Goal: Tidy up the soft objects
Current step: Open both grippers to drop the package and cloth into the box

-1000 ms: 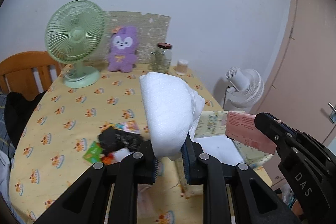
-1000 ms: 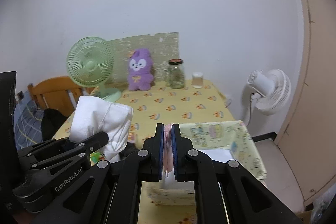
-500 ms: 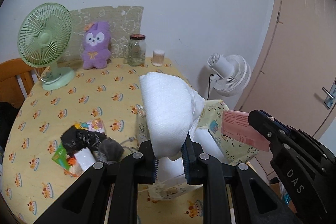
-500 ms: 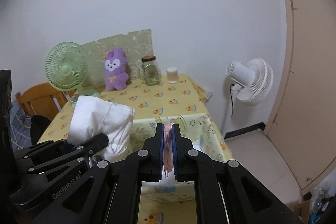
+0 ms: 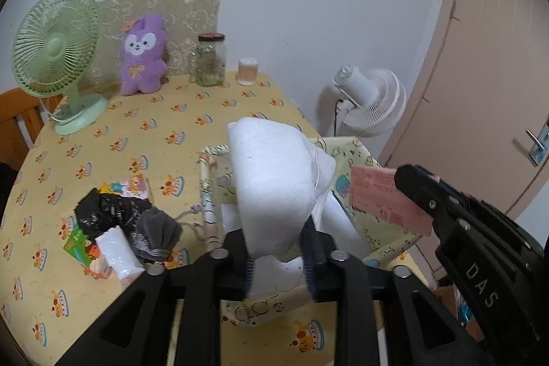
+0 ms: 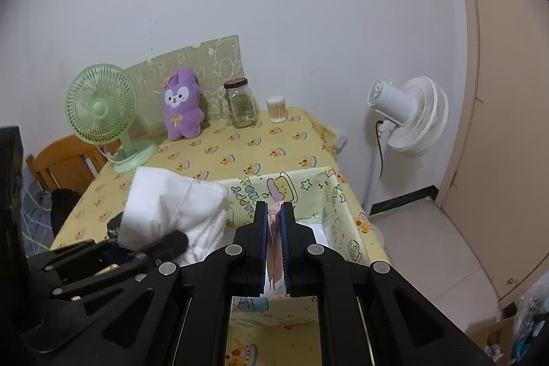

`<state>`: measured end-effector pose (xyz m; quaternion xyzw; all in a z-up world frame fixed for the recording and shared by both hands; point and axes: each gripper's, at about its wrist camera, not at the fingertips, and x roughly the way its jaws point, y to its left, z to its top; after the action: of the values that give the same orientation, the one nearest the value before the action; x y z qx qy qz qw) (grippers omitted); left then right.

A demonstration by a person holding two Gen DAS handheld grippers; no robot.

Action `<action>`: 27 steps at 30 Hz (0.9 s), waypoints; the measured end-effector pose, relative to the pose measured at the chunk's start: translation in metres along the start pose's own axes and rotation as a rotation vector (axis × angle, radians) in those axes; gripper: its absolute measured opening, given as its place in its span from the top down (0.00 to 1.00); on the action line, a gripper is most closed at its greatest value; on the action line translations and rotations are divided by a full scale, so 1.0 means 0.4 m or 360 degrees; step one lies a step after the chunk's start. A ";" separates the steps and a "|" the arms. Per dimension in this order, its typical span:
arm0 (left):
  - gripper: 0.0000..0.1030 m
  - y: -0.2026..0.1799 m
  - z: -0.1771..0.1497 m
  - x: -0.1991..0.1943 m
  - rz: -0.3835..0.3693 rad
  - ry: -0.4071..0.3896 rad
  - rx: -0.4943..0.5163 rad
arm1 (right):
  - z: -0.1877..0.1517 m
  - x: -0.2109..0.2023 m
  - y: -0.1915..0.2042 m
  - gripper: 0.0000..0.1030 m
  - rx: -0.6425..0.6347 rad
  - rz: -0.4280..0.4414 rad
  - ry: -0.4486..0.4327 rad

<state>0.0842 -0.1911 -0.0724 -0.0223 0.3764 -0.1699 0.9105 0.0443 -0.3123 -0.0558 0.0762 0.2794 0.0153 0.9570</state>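
— Both tools tilt downward over the fabric bin point(image 5: 374, 249) at lower centre. Is your left tool point(image 5: 279, 258) gripping?
— Its jaws have just been opening, narrow, the white foam wad point(image 5: 274, 184) between them. Your right tool point(image 6: 273, 228) pinches the pink packet point(image 6: 274, 249).

Left gripper point(image 5: 278, 259) hovering over yellow fabric storage box point(image 5: 346, 156), white foam wad point(image 5: 274, 180) sitting between its jaws; jaws have just been opening, gap showing beside wad. Right gripper point(image 5: 422, 180) reaching in from right, clamping pink packet point(image 5: 381, 198) above box. Small pile lying left of box on cake-print tablecloth point(image 5: 137, 132): black bag point(image 5: 106, 211), grey pouch point(image 5: 156, 234), white tissue pack point(image 5: 118, 252). Green desk fan point(image 5: 56, 47), purple plush point(image 5: 144, 54), glass jar point(image 5: 207, 60) standing at far edge.
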 end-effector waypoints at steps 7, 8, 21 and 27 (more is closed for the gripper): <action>0.30 0.012 0.005 0.014 0.0057 0.0029 -0.0054 | 0.005 0.015 -0.014 0.44 0.0013 0.0003 0.0026; 0.26 0.017 0.007 0.011 0.0056 0.0017 -0.0064 | 0.006 0.011 -0.018 0.23 0.0030 0.0016 0.0003; 0.19 0.071 0.001 -0.042 0.0043 -0.0039 -0.0149 | 0.025 -0.022 0.025 0.13 0.0020 0.0089 -0.0113; 0.19 0.123 0.000 -0.078 0.0057 -0.0077 -0.0213 | 0.037 -0.042 0.084 0.13 -0.0043 0.0108 -0.0151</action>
<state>0.0780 -0.1346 -0.0596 -0.0805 0.3650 -0.1273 0.9187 0.0386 -0.2824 -0.0296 0.0735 0.2309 0.0480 0.9690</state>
